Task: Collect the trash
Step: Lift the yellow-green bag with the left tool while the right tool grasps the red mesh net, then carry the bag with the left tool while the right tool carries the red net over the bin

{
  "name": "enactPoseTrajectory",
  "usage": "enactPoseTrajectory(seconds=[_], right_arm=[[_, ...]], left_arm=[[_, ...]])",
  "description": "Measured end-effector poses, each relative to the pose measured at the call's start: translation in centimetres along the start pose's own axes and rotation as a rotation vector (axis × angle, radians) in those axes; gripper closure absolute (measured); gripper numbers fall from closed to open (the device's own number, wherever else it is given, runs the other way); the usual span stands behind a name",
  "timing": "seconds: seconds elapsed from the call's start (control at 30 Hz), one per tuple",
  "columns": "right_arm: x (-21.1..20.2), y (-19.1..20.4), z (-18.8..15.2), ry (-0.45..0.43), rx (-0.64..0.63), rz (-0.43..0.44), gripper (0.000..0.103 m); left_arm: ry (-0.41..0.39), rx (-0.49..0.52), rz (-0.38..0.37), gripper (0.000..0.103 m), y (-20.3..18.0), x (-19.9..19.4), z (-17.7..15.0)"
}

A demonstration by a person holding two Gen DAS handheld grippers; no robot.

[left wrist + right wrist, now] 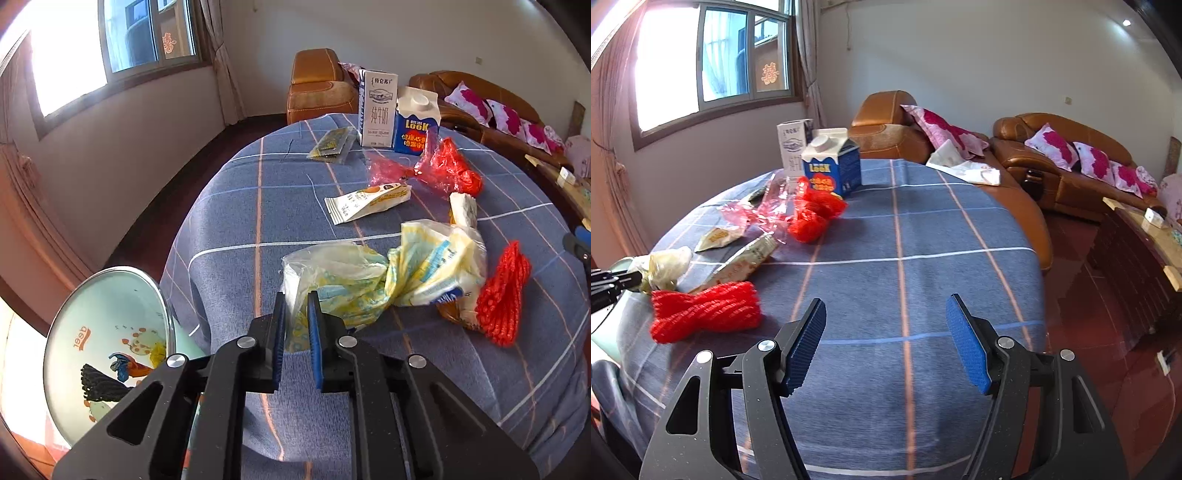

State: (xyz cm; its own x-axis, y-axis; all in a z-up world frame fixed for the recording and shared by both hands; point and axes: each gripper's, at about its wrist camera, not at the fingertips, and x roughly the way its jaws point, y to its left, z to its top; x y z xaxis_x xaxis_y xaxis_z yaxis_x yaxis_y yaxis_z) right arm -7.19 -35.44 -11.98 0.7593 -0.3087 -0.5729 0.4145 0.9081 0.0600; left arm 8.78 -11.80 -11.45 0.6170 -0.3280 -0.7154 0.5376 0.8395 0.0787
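Observation:
My left gripper (296, 299) is shut on the near end of a crumpled yellow and white plastic bag (373, 273) that lies on the blue checked tablecloth (258, 206). A pale green bin (110, 347) with some trash inside stands below the table's left edge. Other trash on the table: a red net (504, 295), a red plastic bag (439, 168), a white snack wrapper (369, 203), a dark wrapper (330, 144) and two cartons (397, 116). My right gripper (886, 325) is open and empty above bare cloth, right of the red net (705, 312).
Brown leather sofas (1067, 166) with pink cushions stand behind the table. A low wooden cabinet (1145, 251) stands at the right over red floor. A window (713, 59) and curtains are on the left wall. The table edge drops off at left and right.

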Motion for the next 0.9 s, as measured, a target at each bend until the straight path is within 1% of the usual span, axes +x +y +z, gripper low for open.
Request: enactPoseTrajectory(seconds=[0.13,0.23,0.33,0.37,0.43,0.47,0.5,0.53,0.6,0.9], right_arm=[[0.1,2.7,1.1,-0.007,-0.031,0.059,0.036],[0.8,5.2,1.8,0.016,-0.065,0.108,0.036],[2.0,7.1,1.7,0.070,-0.111,0.135,0.036],[2.5,7.7,1.5,0.101,-0.123,0.155,0.036],[3.7,8.5,0.9,0.185,-0.156,0.184,0.047],[4.2,8.8,0.5,0.214,-0.161,0.206,0.057],[4.1,8.8,0.3,0.219,-0.151,0.237,0.068],[3.9,8.9,0.3,0.221,-0.149,0.253,0.074],[3.2,9.0,0.5,0.203,-0.146,0.269,0.095],[0.1,10.5,2.2,0.065,-0.134,0.295,0.097]], left_arm=[[-0.048,0.000,0.048,0.095,0.4,-2.4,-0.3],[-0.083,-0.009,0.073,0.095,1.4,-4.5,-1.0],[-0.092,-0.044,0.085,0.095,2.9,-6.0,-2.0],[-0.093,-0.058,0.089,0.095,3.6,-6.5,-2.4],[-0.094,-0.077,0.101,0.095,4.5,-6.9,-2.8],[-0.095,-0.087,0.105,0.095,5.0,-7.1,-3.0],[-0.096,-0.096,0.108,0.095,5.5,-7.2,-3.1],[-0.098,-0.104,0.115,0.095,5.9,-7.4,-3.2],[-0.101,-0.117,0.135,0.095,6.7,-7.8,-3.3],[-0.128,-0.154,0.238,0.095,9.6,-9.6,-3.4]])
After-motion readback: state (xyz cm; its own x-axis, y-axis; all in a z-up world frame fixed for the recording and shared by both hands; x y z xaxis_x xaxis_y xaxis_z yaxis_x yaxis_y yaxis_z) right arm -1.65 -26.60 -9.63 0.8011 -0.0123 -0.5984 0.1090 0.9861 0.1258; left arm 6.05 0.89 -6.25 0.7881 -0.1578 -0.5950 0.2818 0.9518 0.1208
